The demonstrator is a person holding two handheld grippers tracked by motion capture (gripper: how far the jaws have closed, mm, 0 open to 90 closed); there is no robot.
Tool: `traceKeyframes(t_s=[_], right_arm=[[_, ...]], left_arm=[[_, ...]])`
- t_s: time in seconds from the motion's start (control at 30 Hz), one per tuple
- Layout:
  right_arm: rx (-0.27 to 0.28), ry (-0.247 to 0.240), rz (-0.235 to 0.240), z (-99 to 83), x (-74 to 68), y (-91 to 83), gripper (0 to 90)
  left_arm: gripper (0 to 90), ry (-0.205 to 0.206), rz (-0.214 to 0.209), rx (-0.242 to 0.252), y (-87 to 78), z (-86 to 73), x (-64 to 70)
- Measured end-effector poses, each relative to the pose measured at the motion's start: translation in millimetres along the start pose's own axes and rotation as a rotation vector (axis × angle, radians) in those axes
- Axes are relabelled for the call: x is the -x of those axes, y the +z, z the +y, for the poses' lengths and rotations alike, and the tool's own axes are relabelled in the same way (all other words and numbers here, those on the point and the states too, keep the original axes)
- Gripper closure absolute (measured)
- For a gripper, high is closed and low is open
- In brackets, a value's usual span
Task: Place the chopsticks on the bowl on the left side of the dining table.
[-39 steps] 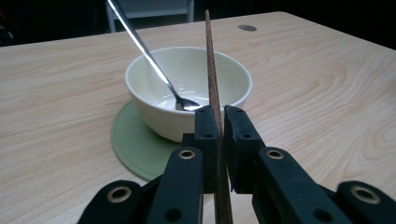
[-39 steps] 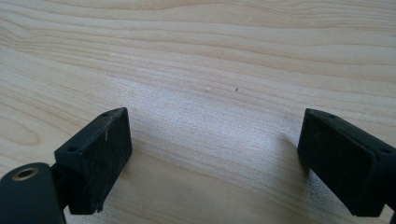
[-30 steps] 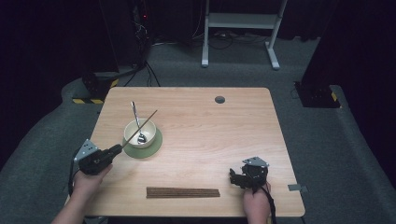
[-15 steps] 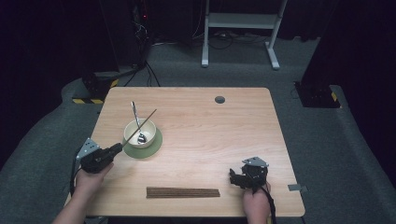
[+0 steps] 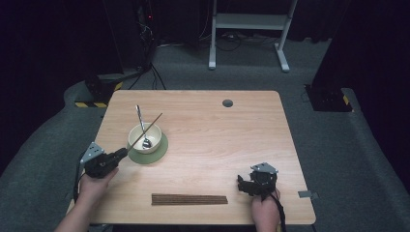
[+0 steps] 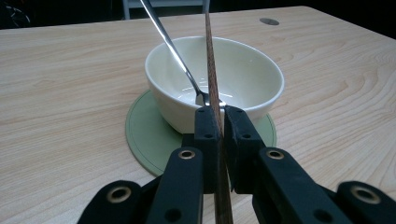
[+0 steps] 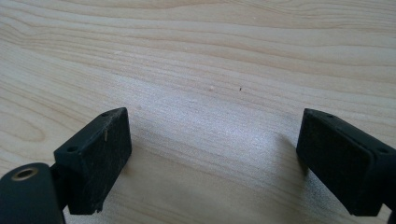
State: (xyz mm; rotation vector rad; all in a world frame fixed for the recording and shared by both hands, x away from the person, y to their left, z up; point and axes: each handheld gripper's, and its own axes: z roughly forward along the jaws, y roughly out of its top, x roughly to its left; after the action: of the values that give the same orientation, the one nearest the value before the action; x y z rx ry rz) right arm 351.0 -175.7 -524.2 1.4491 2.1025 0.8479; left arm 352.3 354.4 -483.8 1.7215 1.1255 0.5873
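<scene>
A cream bowl (image 5: 144, 139) (image 6: 215, 79) stands on a green round mat (image 5: 162, 149) (image 6: 149, 135) at the table's left. A metal spoon (image 5: 141, 124) (image 6: 170, 44) leans inside it. My left gripper (image 5: 122, 154) (image 6: 218, 123) is shut on a dark wooden chopstick (image 5: 149, 129) (image 6: 212, 74), which slants up over the bowl's rim. Several more chopsticks (image 5: 189, 199) lie bundled near the front edge. My right gripper (image 5: 241, 183) (image 7: 212, 154) rests low over bare wood at the front right, open, with nothing between its jaws.
The wooden table (image 5: 232, 140) has a round cable hole (image 5: 227, 103) near its far edge. A white desk frame (image 5: 249, 29) and cables stand on the floor beyond. A small grey tag (image 5: 307, 194) lies at the table's right front corner.
My left gripper has drawn back slightly toward the front left with the chopstick. The right gripper has stayed put.
</scene>
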Motion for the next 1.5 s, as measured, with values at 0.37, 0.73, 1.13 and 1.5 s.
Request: traceKeyframes(t_s=[0.37, 0.73, 1.13, 1.5], right_arm=[[-0.001, 0.001, 0.001, -0.7, -0.8, -0.7, 10.0], [0.000, -0.004, 0.004, -1.2, -0.8, -1.2, 10.0], [-0.002, -0.003, 0.011, -1.0, -0.6, -1.0, 9.6], [-0.001, -0.009, 0.016, -0.4, -0.3, -0.3, 9.5]], left_arm=[[83.6, -0.003, 0.005, -0.003, 2.6, -0.1, -1.2], [70.9, -0.006, 0.003, 0.008, 2.2, 0.3, -1.3], [54.1, 0.023, 0.007, 0.021, -10.9, 4.3, 6.7], [53.4, 0.065, -0.015, 0.003, -23.6, 1.2, 25.6]])
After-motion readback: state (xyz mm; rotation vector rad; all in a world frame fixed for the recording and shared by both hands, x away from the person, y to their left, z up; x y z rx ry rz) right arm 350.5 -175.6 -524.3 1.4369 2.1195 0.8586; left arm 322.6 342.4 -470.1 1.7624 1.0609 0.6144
